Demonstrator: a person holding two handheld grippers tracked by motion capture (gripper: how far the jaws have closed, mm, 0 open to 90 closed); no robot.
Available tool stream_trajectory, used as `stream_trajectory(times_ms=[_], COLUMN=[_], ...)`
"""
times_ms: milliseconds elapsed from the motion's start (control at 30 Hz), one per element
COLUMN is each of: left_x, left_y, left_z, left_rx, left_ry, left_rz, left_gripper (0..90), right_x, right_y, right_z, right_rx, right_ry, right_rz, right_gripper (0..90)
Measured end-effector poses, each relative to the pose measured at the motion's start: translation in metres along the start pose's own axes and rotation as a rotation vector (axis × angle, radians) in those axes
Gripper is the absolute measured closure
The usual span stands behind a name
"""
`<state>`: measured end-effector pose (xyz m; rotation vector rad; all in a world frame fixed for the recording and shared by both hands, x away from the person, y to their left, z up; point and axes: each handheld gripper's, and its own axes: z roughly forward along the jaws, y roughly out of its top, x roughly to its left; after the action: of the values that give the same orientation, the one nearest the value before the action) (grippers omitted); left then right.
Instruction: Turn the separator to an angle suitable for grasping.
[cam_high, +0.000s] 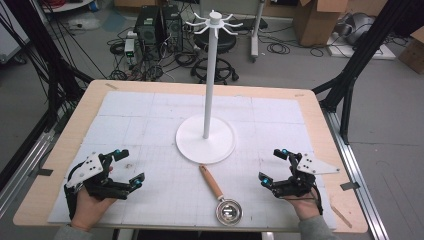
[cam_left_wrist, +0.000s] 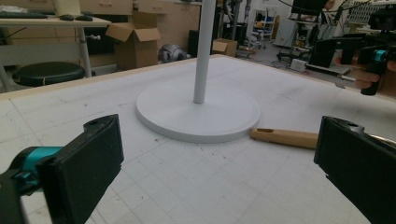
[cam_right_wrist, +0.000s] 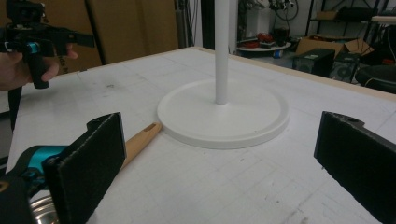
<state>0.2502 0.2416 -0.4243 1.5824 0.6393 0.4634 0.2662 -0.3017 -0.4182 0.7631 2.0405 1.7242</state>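
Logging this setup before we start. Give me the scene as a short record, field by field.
surface: white gridded mat on a wooden table
stand: white pole stand, round base at mat centre, hooks on top bare
ladle: lies flat near the front edge, wooden handle tip at the base rim, metal bowl toward the person
left claw: open, holding nothing, left of the ladle
right claw: open, holding nothing, right of the ladle

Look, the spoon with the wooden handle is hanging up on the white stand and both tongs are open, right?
Not hanging. The high view shows the spoon lying flat on the table, in front of the white stand. Both the left tongs and right tongs are open.
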Motion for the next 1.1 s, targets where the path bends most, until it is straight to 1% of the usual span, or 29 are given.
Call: stream_trajectory(times_ms=[33,100,167,233,267,300,333,367,400,433,467,500,533,567,667,700,733,800,867,900,933,967,1000,1100], left_x=[0.000,0.000,0.000,0.000,0.000,0.000,0.000,0.000,0.000,0.000,0.001,0.000,0.000,0.000,0.000,0.000,0.000,0.001,0.001,0.002,0.002,0.002,0.002,0.003], left_y=[0.000,0.000,0.000,0.000,0.000,0.000,0.000,-0.001,-0.001,-0.001,-0.001,-0.001,-0.001,-0.002,-0.002,-0.002,-0.002,-0.002,-0.002,-0.003,-0.003,-0.003,-0.003,-0.004], left_z=[0.000,0.000,0.000,0.000,0.000,0.000,0.000,0.000,0.001,0.001,0.001,0.001,0.001,0.001,0.002,0.001,0.001,0.000,-0.001,-0.002,-0.004,-0.005,-0.006,-0.008], left_rx=[0.000,0.001,0.002,0.003,0.006,0.007,0.008,0.010,0.011,0.013,0.015,0.015,0.018,0.028,0.029,0.030,0.029,0.029,0.028,0.029,0.029,0.027,0.024,0.026], left_ry=[0.000,0.001,0.004,0.004,0.005,0.005,0.005,0.005,0.007,0.007,0.007,0.005,0.002,0.000,0.001,0.001,0.003,0.006,0.006,0.011,0.014,0.019,0.023,0.032], left_rz=[0.000,-0.001,0.000,0.000,0.000,-0.002,-0.004,-0.003,-0.002,-0.002,0.000,-0.005,-0.007,-0.009,-0.008,-0.007,-0.007,-0.006,-0.011,-0.010,-0.012,-0.012,-0.018,-0.016], left_gripper=[1.8,1.8,1.8,1.8,1.8,1.8,1.8,1.8,1.8,1.8,1.8,1.8,1.8,1.8,1.8,1.8,1.8,1.8,1.8,1.8,1.8,1.8,1.8,1.8], right_x=[0.000,0.000,0.000,0.001,0.002,0.002,0.005,0.006,0.006,0.007,0.009,0.009,0.012,0.013,0.017,0.018,0.020,0.023,0.025,0.026,0.026,0.027,0.027,0.027], right_y=[0.000,0.000,0.000,0.001,0.001,0.001,0.002,0.002,0.002,0.002,0.002,0.002,0.001,0.000,0.001,0.002,0.002,0.002,0.002,0.002,0.002,0.002,0.002,0.002], right_z=[0.000,0.002,0.001,0.001,0.001,0.001,0.000,0.001,0.001,0.001,0.004,0.004,0.008,0.009,0.014,0.016,0.018,0.023,0.028,0.030,0.030,0.035,0.037,0.042], right_rx=[-0.001,0.002,0.004,0.002,-0.002,-0.002,-0.006,-0.008,-0.008,-0.007,0.020,0.020,0.058,0.075,0.093,0.096,0.097,0.117,0.147,0.156,0.156,0.168,0.171,0.187], right_ry=[-0.001,0.011,0.021,0.027,0.041,0.041,0.055,0.068,0.068,0.072,0.092,0.092,0.125,0.127,0.145,0.149,0.158,0.155,0.171,0.168,0.168,0.177,0.179,0.180], right_rz=[0.010,0.020,0.021,0.020,0.013,0.013,0.014,0.011,0.011,-0.005,-0.021,-0.021,-0.018,-0.031,-0.063,-0.073,-0.072,-0.077,-0.080,-0.085,-0.085,-0.075,-0.075,-0.070], right_gripper=[1.3,1.6,7.4,9.2,18.7,18.7,29.1,35.6,35.6,41.3,50.2,50.2,59.1,64.4,78.0,80.5,83.3,84.8,88.6,89.7,89.7,89.8,89.9,89.9])
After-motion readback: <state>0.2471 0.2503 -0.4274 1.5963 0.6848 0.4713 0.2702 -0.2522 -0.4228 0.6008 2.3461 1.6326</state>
